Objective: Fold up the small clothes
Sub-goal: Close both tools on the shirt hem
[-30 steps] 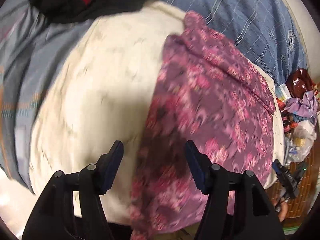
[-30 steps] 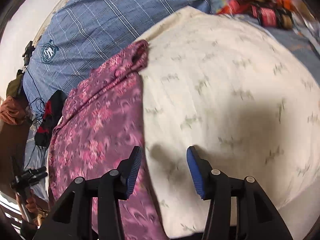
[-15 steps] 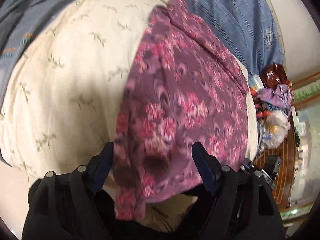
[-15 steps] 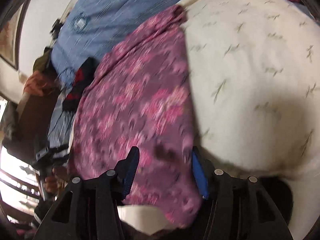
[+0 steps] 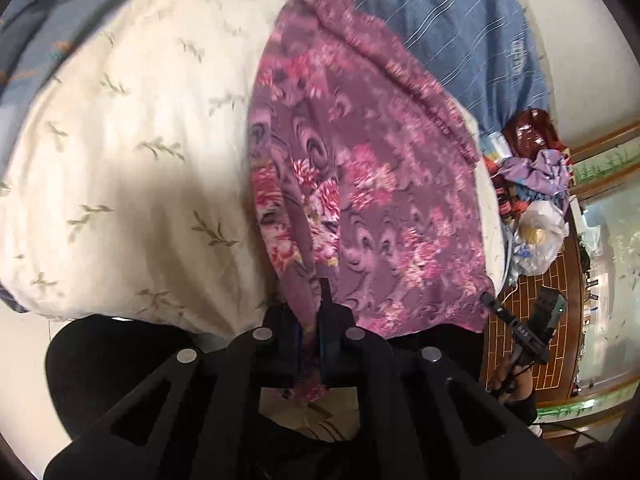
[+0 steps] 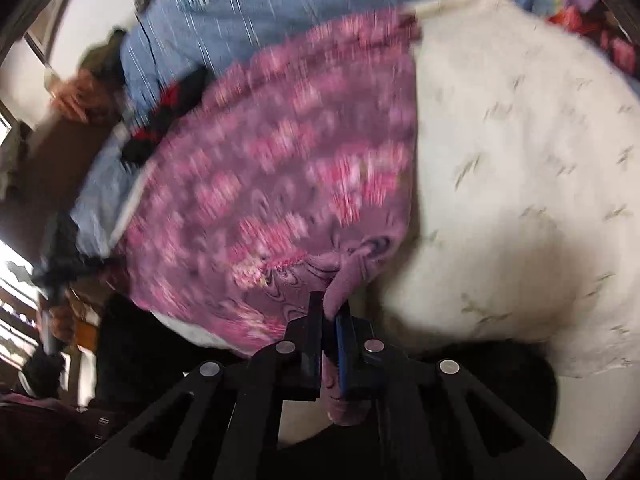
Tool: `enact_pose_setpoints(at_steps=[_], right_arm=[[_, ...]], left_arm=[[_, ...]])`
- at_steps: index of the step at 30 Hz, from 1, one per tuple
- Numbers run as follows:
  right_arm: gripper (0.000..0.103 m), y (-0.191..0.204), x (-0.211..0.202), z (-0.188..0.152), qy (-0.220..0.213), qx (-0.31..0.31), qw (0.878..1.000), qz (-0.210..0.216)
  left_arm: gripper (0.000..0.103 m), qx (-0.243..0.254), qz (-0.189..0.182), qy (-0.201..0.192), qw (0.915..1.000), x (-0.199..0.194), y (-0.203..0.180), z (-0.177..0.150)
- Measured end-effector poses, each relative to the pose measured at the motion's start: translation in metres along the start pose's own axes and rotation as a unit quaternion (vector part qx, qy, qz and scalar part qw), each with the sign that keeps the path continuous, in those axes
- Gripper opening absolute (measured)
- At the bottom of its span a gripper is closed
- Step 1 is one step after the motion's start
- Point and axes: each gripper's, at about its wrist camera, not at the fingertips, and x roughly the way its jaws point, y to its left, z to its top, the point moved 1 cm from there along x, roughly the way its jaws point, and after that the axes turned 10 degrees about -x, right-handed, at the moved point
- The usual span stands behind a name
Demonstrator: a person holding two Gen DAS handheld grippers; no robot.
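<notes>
My left hand-held gripper (image 5: pixel 309 344) is pinched tight on the near hem of the purple flowered garment (image 5: pixel 360 184), and my right hand-held gripper (image 6: pixel 329 344) is clamped on the same hem, on a bunched corner. The garment lies spread on the cream blanket (image 5: pixel 132 152) on the bed, running from six toward twelve o'clock. It looks light, thin and limp, so I judge corners the best hold; it will sag between grips.
</notes>
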Motion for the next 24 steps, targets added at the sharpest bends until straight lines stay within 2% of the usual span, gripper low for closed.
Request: enact_pose_setpoints(at_steps=[2, 5, 8, 9, 10, 11, 12, 14, 15, 16, 17, 18, 19, 20, 22, 24], right_arm=[[0.005, -0.009, -0.020, 0.002, -0.024, 0.020, 0.999, -0.008], [0.005, -0.029, -0.015, -0.004, -0.009, 0.050, 0.999, -0.012], [0.007, -0.035, 0.008, -0.011, 0.022, 0.080, 0.997, 0.006], [0.011, -0.034, 0.012, -0.011, 0.026, 0.083, 0.996, 0.009], [0.012, -0.032, 0.015, -0.011, 0.025, 0.086, 0.996, 0.011], [0.015, -0.030, 0.017, -0.011, 0.028, 0.086, 0.996, 0.020], [0.026, -0.029, 0.020, -0.012, 0.032, 0.087, 0.995, 0.025], [0.039, -0.028, 0.027, -0.014, 0.049, 0.086, 0.994, 0.035], [0.039, -0.026, 0.029, -0.014, 0.053, 0.082, 0.995, 0.036], [0.041, -0.022, 0.031, -0.013, 0.053, 0.072, 0.995, 0.035], [0.038, -0.019, 0.032, -0.012, 0.055, 0.062, 0.996, 0.034], [0.026, -0.017, 0.031, -0.013, 0.058, 0.048, 0.997, 0.024], [0.012, -0.013, 0.032, -0.011, 0.063, 0.033, 0.997, 0.018], [0.004, -0.011, 0.031, -0.011, 0.066, 0.024, 0.997, 0.021], [0.004, -0.007, 0.025, -0.010, 0.058, 0.018, 0.998, 0.029], [0.004, -0.007, 0.016, -0.007, 0.036, 0.030, 0.997, 0.058]], left_arm=[[0.004, 0.002, 0.021, -0.008, 0.9998, -0.002, 0.004, -0.002], [0.004, -0.022, 0.045, 0.006, 0.9987, 0.013, 0.021, 0.001], [0.004, -0.046, 0.020, 0.014, 0.9986, 0.015, 0.032, 0.004], [0.007, -0.049, 0.015, 0.013, 0.9986, 0.014, 0.032, 0.005], [0.011, -0.046, 0.012, 0.015, 0.9988, 0.013, 0.032, 0.006], [0.024, -0.042, 0.006, 0.021, 0.9989, 0.013, 0.031, 0.006], [0.040, -0.037, -0.006, 0.030, 0.9989, 0.014, 0.029, 0.006], [0.056, -0.030, -0.021, 0.035, 0.9987, 0.016, 0.022, 0.005], [0.057, -0.025, -0.020, 0.035, 0.9989, 0.016, 0.019, 0.005], [0.057, -0.016, -0.011, 0.032, 0.9993, 0.018, 0.015, 0.005], [0.054, 0.000, -0.003, 0.027, 0.9996, 0.019, 0.010, 0.004], [0.033, 0.011, 0.001, 0.024, 0.9996, 0.020, 0.006, 0.003], [0.019, 0.020, 0.003, 0.029, 0.9994, 0.021, 0.003, 0.002], [0.004, 0.023, 0.002, 0.035, 0.9991, 0.023, 0.001, 0.003], [0.004, 0.019, -0.004, 0.034, 0.9992, 0.021, -0.002, 0.004], [0.004, 0.018, -0.021, 0.029, 0.9992, 0.014, -0.005, 0.006]])
